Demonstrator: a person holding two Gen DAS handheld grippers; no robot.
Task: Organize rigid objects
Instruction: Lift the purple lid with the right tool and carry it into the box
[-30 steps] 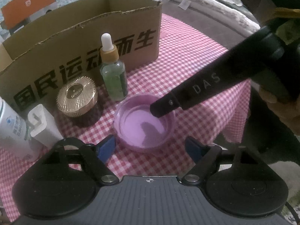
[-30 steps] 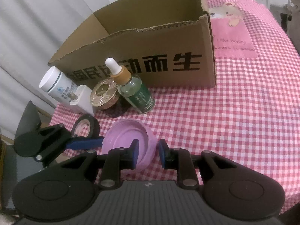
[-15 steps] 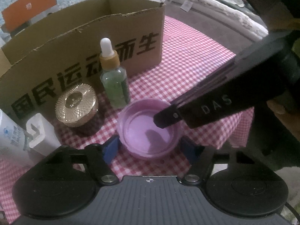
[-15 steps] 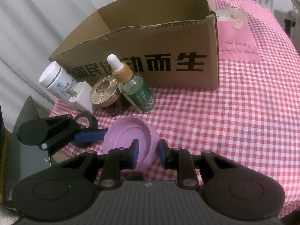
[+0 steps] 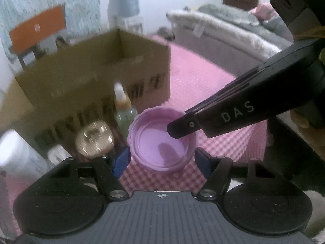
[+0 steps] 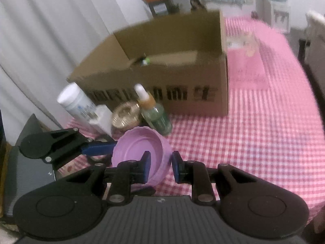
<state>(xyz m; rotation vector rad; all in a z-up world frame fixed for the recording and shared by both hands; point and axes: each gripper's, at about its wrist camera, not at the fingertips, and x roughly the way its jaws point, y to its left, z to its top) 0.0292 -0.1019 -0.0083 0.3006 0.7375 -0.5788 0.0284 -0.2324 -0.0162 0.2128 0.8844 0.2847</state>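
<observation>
A purple lid [image 5: 162, 140] is lifted off the checkered tablecloth and tilted. My left gripper [image 5: 161, 161] is shut on the lid, one blue pad on each side of its rim. My right gripper [image 6: 160, 165] is shut on the lid's [image 6: 140, 150] near wall, one finger inside and one outside. The open cardboard box [image 6: 162, 81] stands behind, also in the left wrist view [image 5: 97, 77]. The right gripper's black finger reaches into the lid in the left wrist view [image 5: 182, 128].
A green dropper bottle [image 6: 154, 113], a gold jar [image 6: 125, 117], a white bottle [image 6: 75, 101] and a white plug [image 6: 101, 118] stand in front of the box. A small item [image 6: 145, 61] lies inside the box. Pink tablecloth [image 6: 264, 132] stretches right.
My left gripper has closed on the lid. Both grippers have raised the lid off the table and both views now look higher over the box.
</observation>
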